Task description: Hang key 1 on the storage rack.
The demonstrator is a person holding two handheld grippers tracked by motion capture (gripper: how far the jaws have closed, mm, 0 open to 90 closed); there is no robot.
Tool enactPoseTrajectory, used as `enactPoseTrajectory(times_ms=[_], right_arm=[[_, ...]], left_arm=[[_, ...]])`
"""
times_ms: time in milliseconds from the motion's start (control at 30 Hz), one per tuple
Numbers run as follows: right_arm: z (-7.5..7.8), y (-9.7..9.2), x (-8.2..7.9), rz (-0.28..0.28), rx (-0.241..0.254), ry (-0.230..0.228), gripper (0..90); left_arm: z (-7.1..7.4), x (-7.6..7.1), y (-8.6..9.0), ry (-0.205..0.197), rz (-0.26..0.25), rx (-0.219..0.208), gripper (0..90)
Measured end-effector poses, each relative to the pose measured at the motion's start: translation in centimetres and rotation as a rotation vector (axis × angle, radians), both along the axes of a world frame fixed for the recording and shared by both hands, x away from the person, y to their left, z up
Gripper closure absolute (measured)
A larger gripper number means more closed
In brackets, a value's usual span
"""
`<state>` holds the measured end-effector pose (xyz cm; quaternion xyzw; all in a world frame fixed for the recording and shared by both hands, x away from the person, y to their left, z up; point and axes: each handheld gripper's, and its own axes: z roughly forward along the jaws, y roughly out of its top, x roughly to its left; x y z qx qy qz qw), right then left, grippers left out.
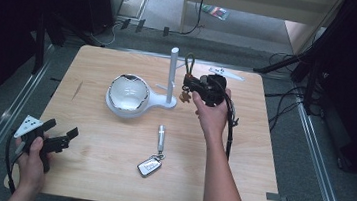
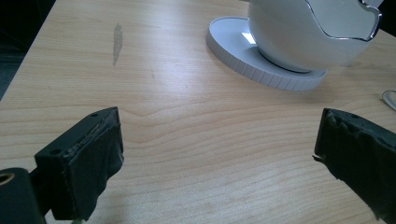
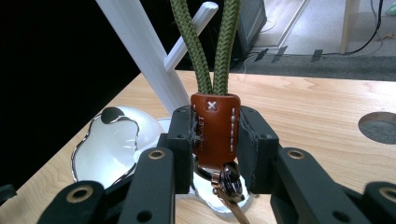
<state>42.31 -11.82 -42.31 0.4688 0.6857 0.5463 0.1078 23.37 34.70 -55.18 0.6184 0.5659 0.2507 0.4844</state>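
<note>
Keyring with its green cord loop sits clamped in the right gripper at frame centre; left gripper gapes open, lower left

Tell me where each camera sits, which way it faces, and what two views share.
High view: above the person's side, looking forward and down on the table; both forearms and tongs show.
Left gripper view: on the left tongs, open, facing the white bowl.
Right gripper view: on the right tongs, shut on the brown leather tab of a green cord loop.
Shared: both gripper views show the bowl.
</note>
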Motion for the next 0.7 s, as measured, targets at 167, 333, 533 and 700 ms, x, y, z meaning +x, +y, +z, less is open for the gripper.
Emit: enactPoseTrajectory(times_ms=[167, 333, 533, 700], right_arm=[[-0.14, 0.08, 0.31, 0.014, 0.000, 0.021, 69.8], [-0.33, 0.40, 0.48, 0.029, -0.003, 0.034, 69.8], [-0.40, 0.52, 0.47, 0.032, -0.015, 0.040, 69.7], [-0.47, 0.54, 0.59, 0.039, -0.020, 0.050, 69.7]], left_arm=[[0.00, -0.01, 0.00, -0.001, 0.001, 0.000, 1.7], [0.00, -0.01, 0.00, -0.001, 0.001, 0.000, 1.7], [0.00, 0.00, 0.02, 0.000, 0.001, -0.003, 1.7], [0.00, -0.01, 0.00, -0.001, 0.003, -0.002, 1.7]])
